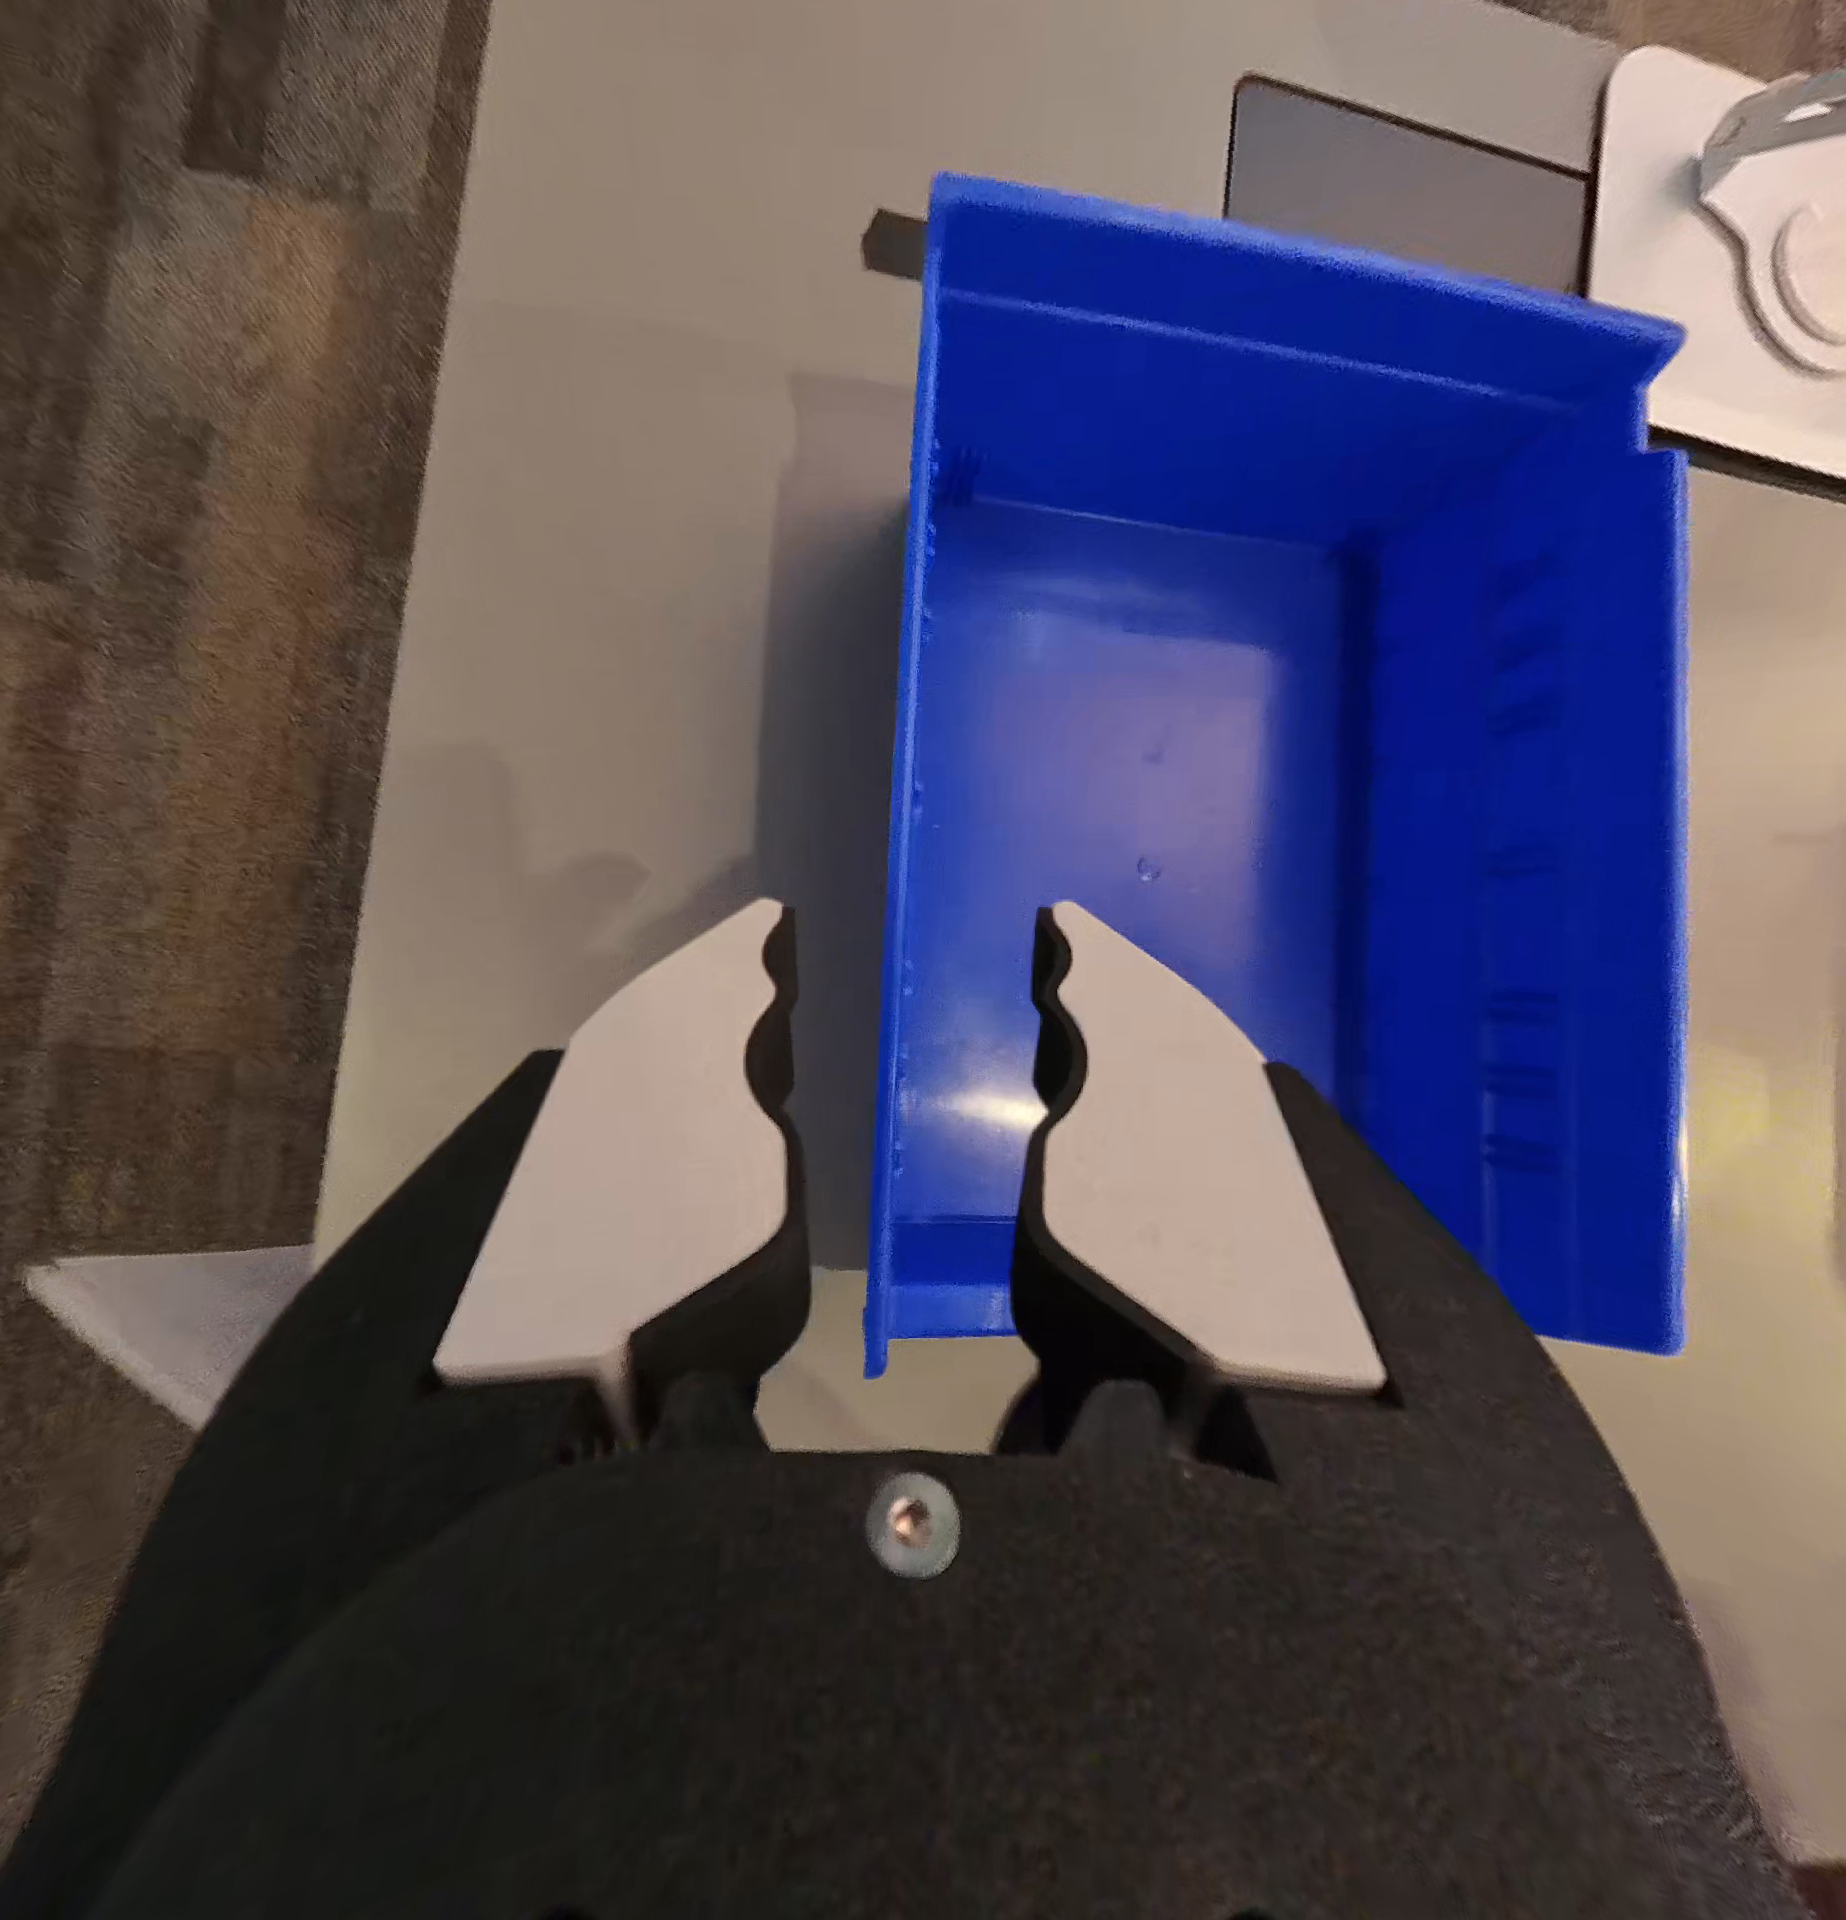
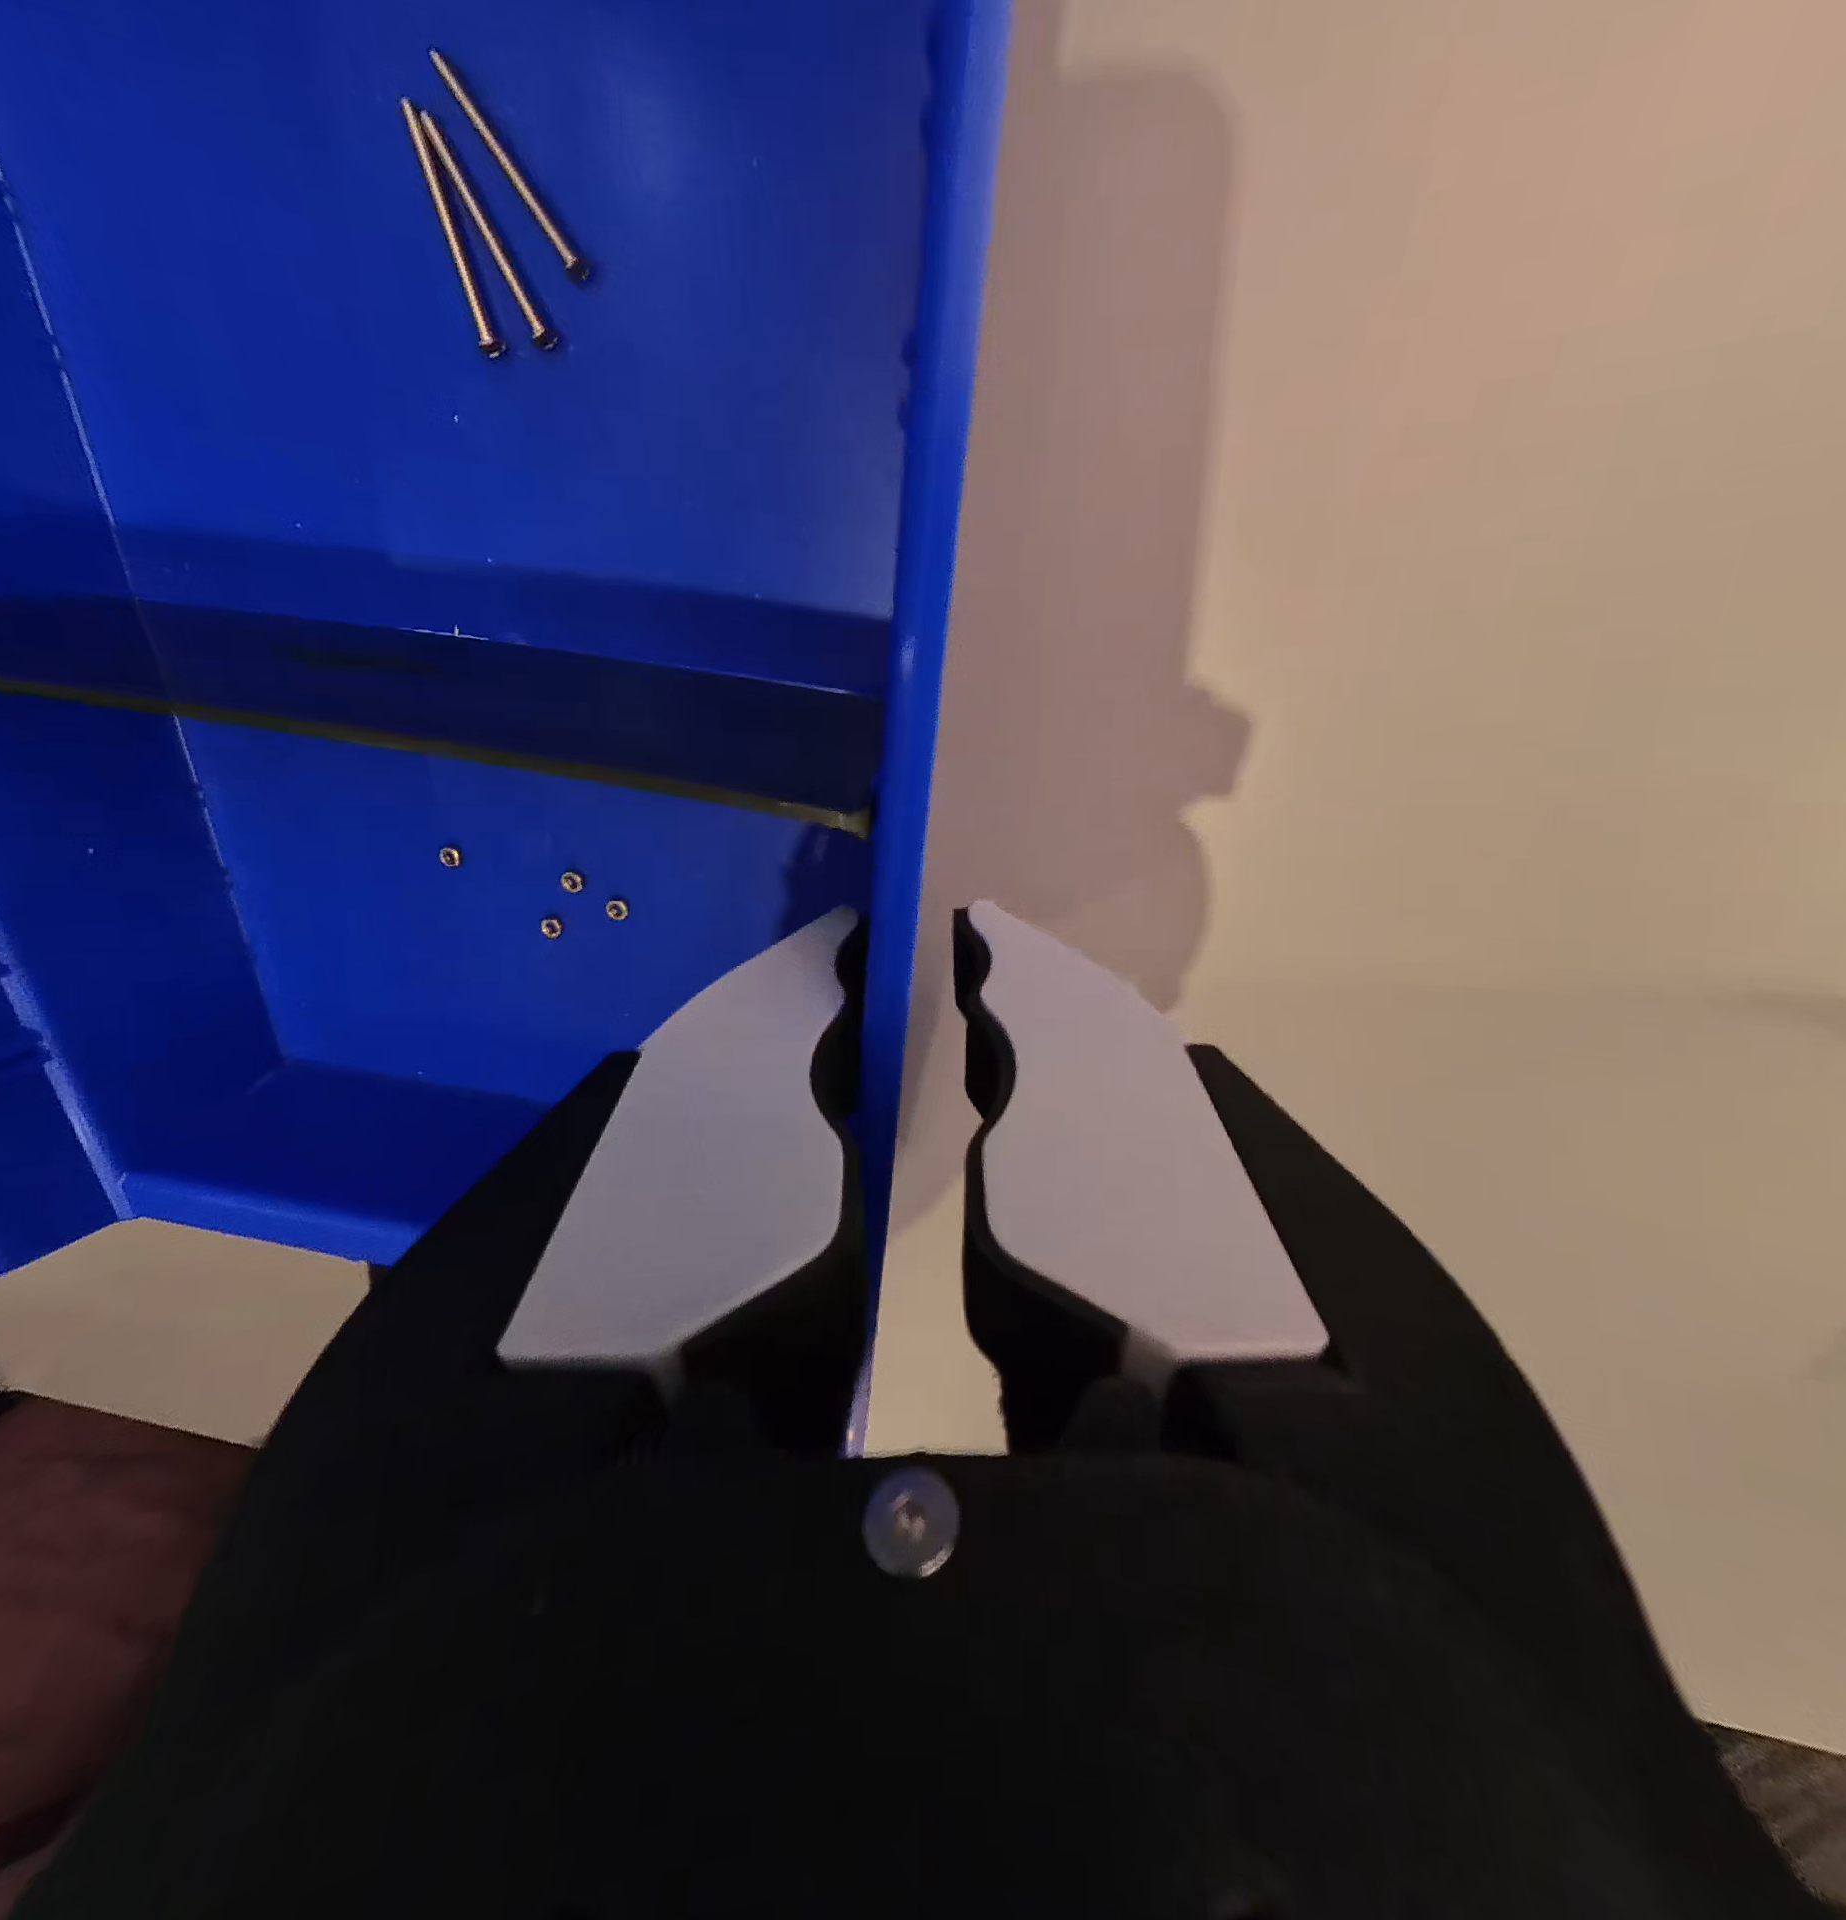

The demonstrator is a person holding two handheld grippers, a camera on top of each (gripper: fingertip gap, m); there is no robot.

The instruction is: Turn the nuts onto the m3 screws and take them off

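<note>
Three long thin screws (image 2: pixel 483 208) lie in the far blue bin (image 2: pixel 223 364). Several small brass nuts (image 2: pixel 572 882) lie loose in the near blue bin (image 2: pixel 379 1039), just left of my right gripper. My right gripper (image 2: pixel 911 914) is slightly open and straddles that bin's right wall (image 2: pixel 893 1039). Its left finger touches the wall and its right finger stands off. My left gripper (image 1: pixel 914 914) is open and empty. It straddles the left wall (image 1: pixel 903 831) of an empty blue bin (image 1: pixel 1418 468), touching neither side.
The bins stand on a white table (image 1: pixel 638 520). Brown carpet (image 1: pixel 171 623) lies past its left edge. A dark grey panel (image 1: pixel 1397 187) and a white base with a metal part (image 1: pixel 1781 260) sit behind the empty bin. Bare table (image 2: pixel 1521 623) lies right of the bins. About 80 centimetres separates my left fingertips from my right.
</note>
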